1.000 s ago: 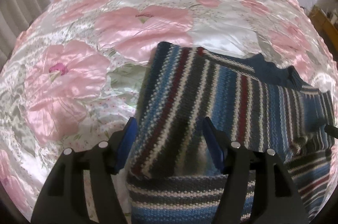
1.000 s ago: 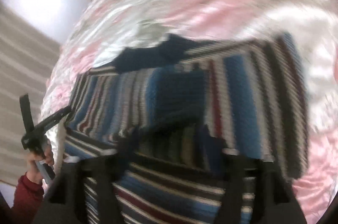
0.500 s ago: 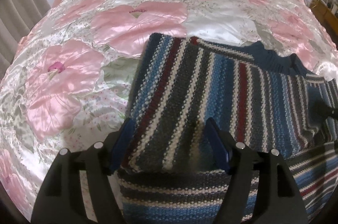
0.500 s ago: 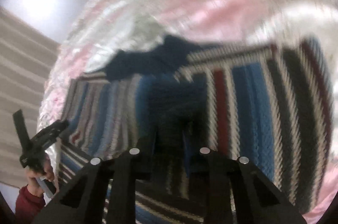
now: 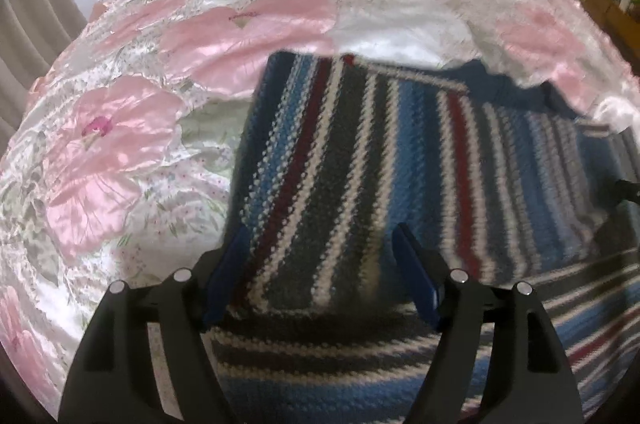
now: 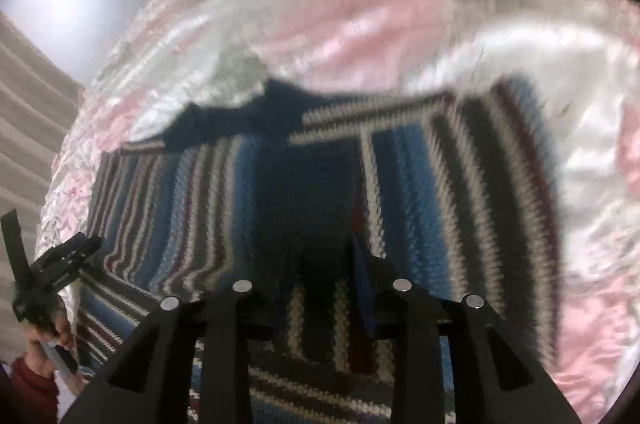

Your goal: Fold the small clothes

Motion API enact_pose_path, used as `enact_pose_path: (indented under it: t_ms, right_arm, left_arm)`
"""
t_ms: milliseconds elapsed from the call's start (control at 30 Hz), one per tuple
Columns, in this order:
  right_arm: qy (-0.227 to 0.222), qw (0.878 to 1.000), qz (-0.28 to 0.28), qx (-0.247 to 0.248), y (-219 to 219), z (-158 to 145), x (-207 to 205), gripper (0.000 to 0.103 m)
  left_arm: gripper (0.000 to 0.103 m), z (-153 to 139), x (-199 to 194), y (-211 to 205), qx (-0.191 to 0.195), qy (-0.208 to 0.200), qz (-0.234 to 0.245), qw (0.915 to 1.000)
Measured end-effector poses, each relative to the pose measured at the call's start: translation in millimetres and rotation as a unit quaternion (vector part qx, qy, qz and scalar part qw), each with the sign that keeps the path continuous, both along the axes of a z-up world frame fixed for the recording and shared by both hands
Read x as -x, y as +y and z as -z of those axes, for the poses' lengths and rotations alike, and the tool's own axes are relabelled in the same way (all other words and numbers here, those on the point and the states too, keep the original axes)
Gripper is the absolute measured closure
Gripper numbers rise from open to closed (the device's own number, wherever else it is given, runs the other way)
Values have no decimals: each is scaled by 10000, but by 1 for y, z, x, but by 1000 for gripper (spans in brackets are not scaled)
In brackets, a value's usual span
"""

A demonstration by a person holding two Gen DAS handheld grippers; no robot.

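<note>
Tongs first: left gripper (image 5: 320, 244) w/ blue pads spread wide, striped knit sweater (image 5: 400, 151) showing between them, nothing pinched. Right gripper (image 6: 320, 260) has its pads drawn close w/ a fold of the sweater between; blurry, so can't tell if it's really clamped. Sweater lies across the pink floral satin bedspread (image 5: 120, 151), navy collar at 12 o'clock. In the right view, a hand (image 6: 48, 328) at 8 o'clock holds the other tool.

left hand-held gripper (image 5: 320, 264): fingers spread wide | right hand-held gripper (image 6: 324, 288): fingers narrowed, nearly closed
</note>
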State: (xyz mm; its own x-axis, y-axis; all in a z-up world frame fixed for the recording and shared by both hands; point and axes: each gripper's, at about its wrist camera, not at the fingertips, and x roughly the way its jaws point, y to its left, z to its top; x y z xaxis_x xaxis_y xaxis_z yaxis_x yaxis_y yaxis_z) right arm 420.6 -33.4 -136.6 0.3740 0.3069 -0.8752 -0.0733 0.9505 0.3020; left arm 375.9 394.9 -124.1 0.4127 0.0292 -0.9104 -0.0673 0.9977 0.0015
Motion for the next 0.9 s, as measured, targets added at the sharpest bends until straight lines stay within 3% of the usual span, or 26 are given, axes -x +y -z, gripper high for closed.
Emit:
enact_pose_path:
  t_ms: [167, 333, 500, 600, 633, 667, 733, 800, 900]
  right_arm:
    - [84, 9984, -449, -319, 25, -14, 2, 65]
    - [589, 9973, -429, -37, 34, 25, -5, 70]
    - [562, 9977, -330, -196, 25, 42, -1, 73]
    - [519, 9978, -341, -208, 27, 31, 3, 68]
    - [491, 9979, -303, -294, 28, 25, 6, 58]
    - [387, 9980, -271, -428, 23, 13, 16, 53]
    - [271, 9981, -300, -460, 16, -6, 38, 52]
    - [209, 9971, -389, -614, 3, -20, 75, 47]
    - [393, 9978, -407, -341, -16, -25, 138, 44]
  left_arm:
    - [29, -5, -7, -12, 282, -6, 68, 9996]
    - [29, 29, -14, -19, 275, 455, 87, 9985]
    - [26, 38, -12, -25, 102, 348, 197, 9991]
    - [26, 29, -10, -23, 190, 427, 133, 9988]
    - [26, 23, -8, -22, 275, 445, 97, 9986]
    - [26, 12, 0, -18, 439, 444, 78, 9980]
    - [25, -7, 20, -12, 524, 406, 108, 9977]
    - [17, -28, 60, -3, 574, 281, 265, 9976]
    - [16, -37, 114, 9, 243, 383, 324, 9984]
